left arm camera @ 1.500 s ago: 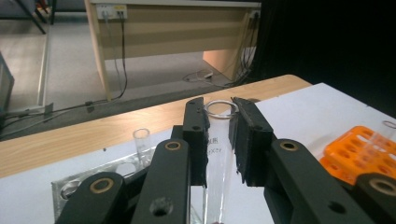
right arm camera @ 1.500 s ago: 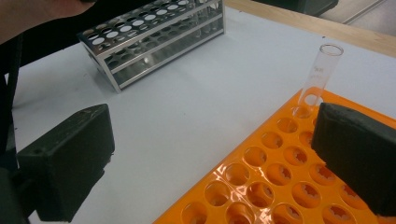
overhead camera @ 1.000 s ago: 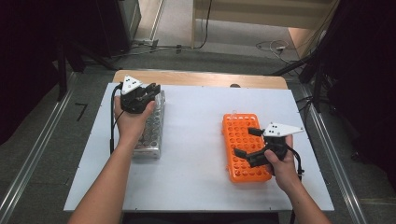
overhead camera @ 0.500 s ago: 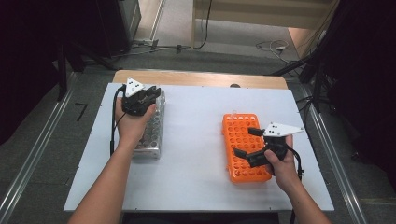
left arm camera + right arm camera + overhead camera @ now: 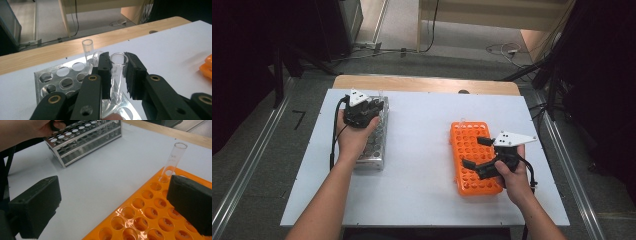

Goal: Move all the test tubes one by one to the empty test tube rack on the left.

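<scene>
In the left gripper view my left gripper (image 5: 117,60) is shut on a clear glass test tube (image 5: 118,67) that stands in the metal rack (image 5: 62,75). A second tube (image 5: 87,48) stands just behind, in the rack's far row. From above, the left gripper (image 5: 373,106) sits over the far end of the metal rack (image 5: 372,150). My right gripper (image 5: 474,152) hangs open over the orange rack (image 5: 467,175), its jaws wide apart with nothing between them. One glass tube (image 5: 175,157) stands upright in a far corner hole of the orange rack (image 5: 150,220).
Both racks rest on a white table top (image 5: 422,150) with a wooden strip (image 5: 427,84) along its far edge. The metal rack (image 5: 82,142) lies to the left and the orange rack to the right, with bare white surface between them.
The left hand has shifted only slightly over the metal rack. The right hand has not moved.
</scene>
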